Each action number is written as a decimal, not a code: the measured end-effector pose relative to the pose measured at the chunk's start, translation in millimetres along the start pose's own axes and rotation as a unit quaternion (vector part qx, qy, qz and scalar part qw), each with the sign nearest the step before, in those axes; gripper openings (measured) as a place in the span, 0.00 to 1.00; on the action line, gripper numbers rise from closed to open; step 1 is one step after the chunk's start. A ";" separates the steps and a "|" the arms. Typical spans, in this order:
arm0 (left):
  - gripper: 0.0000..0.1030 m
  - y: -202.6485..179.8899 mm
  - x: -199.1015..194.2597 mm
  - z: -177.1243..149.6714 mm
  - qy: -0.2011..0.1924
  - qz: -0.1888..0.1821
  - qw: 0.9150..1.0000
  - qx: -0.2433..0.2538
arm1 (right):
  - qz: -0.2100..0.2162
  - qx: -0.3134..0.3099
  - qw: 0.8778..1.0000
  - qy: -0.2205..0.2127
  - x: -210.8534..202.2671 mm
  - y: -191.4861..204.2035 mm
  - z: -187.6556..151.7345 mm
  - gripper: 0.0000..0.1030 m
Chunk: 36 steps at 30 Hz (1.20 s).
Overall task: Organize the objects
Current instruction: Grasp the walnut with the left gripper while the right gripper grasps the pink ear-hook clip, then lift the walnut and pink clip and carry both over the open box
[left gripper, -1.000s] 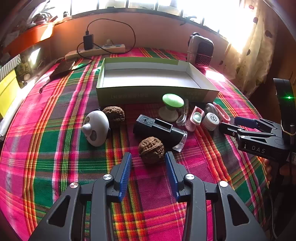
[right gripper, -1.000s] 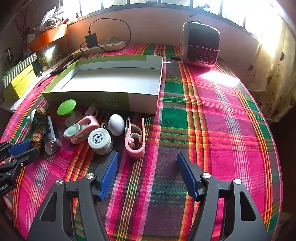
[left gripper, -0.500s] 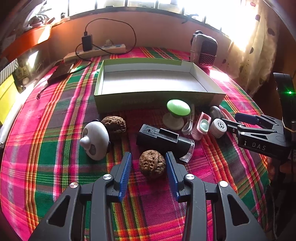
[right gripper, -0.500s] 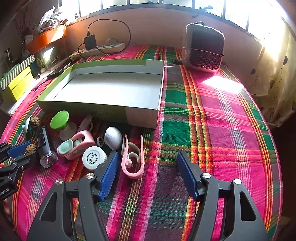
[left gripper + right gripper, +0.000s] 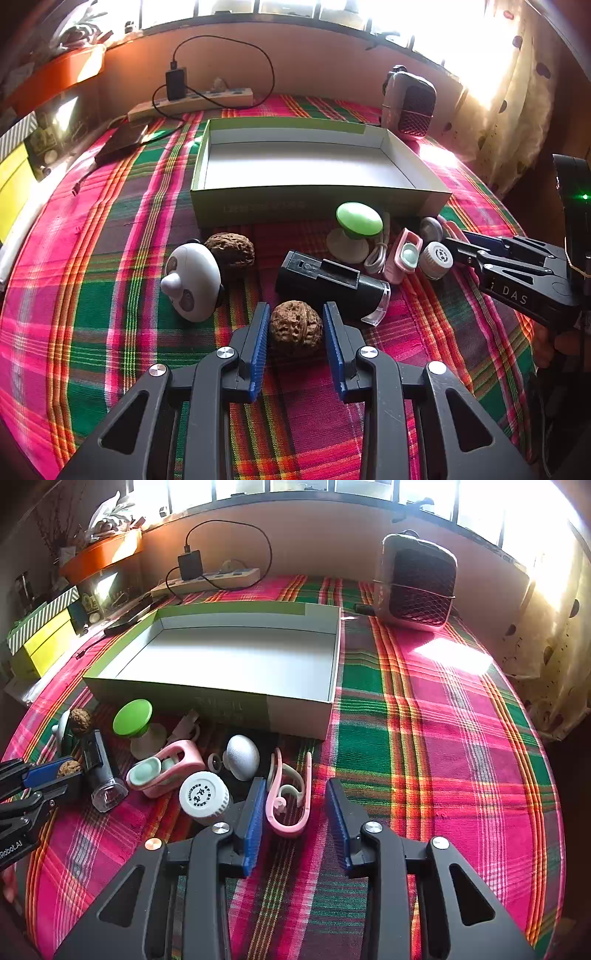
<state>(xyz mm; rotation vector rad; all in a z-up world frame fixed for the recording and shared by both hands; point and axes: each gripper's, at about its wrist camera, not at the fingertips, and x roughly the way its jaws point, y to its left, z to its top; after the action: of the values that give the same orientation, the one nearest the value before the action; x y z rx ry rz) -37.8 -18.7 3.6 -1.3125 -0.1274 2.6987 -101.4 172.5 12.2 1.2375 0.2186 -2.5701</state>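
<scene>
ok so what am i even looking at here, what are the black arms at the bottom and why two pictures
No robot: a person holds a hand-held gripper in each hand, each with a wide-angle camera looking along its two blue-padded jaws. One picture is from the left hand-held gripper, the other from the right hand-held gripper. On the plaid tablecloth sit an empty green box and small things: a black torch, a white cap, a loose walnut. The left jaws have just been closing and pinch the nearer walnut. The right jaws have just been closing around a pink clip, but a gap shows on one side, so it isn't gripped yet.
</scene>
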 end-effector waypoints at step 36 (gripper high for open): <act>0.26 4.9 -14.7 49.8 -0.022 -0.013 1.000 0.013 | 0.011 -0.006 0.999 -0.040 -35.2 5.6 44.3 0.24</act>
<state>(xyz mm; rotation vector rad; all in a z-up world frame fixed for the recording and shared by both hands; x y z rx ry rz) -68.5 -26.7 45.0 -1.2367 -0.1111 2.6994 -111.5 162.4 67.3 1.1239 0.2011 -2.5895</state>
